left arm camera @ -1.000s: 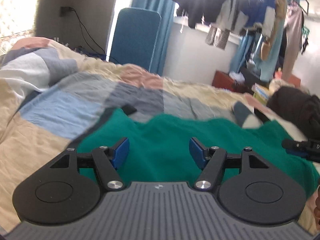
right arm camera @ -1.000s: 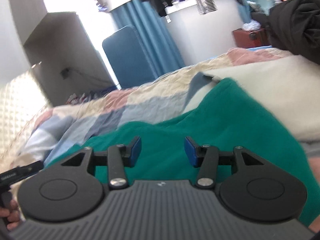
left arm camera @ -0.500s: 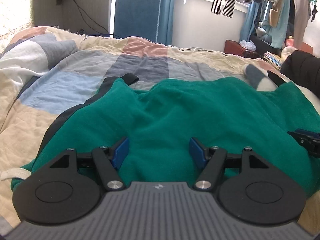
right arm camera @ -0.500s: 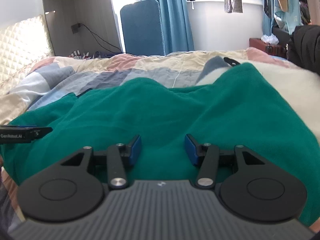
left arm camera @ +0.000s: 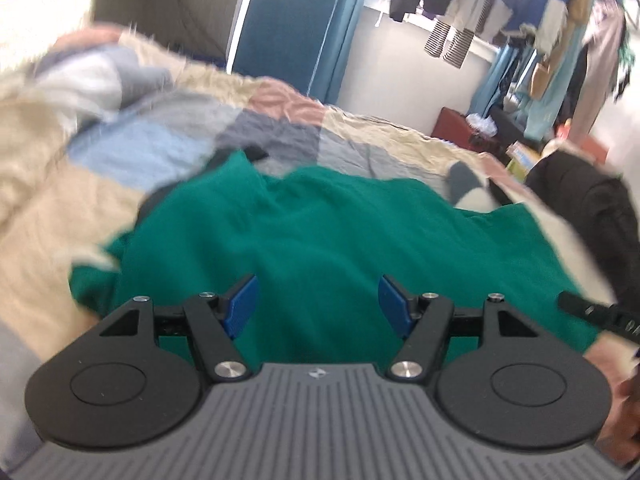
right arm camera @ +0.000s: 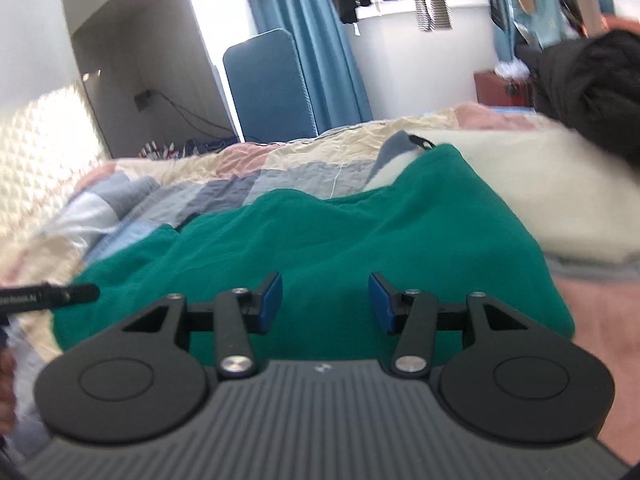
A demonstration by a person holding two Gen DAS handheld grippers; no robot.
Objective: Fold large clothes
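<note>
Since both grippers are empty right now, the step in hand looks like picking grab points on the near hem, so my advice would be to take both corners at matching spots and lift evenly so the fold comes out square.

Left wrist view: the left gripper (left arm camera: pixel 316 304) has its jaws spread wide with nothing between the blue pads (left arm camera: pixel 240 306). The green garment (left arm camera: pixel 320 232) lies spread on the patchwork quilt (left arm camera: pixel 120 152), filling everything from about 10 o'clock round to 2 o'clock ahead of the jaws, and it runs under the gap between them too. I can't tell if the pads touch the fabric or hang just above. It's bunched along the far edge, so I'd smooth that before folding. A dark bundle (left arm camera: pixel 584 192) sits at 2 o'clock, and the other tool's tip pokes in at 3 o'clock.

Right wrist view: the right gripper (right arm camera: pixel 325 304) is also released, jaws apart. The green garment (right arm camera: pixel 340 240) stretches from 9 to 2 o'clock in front of it, with a cream pillow (right arm camera: pixel 540 184) just beside its right edge at 2 o'clock.
</note>
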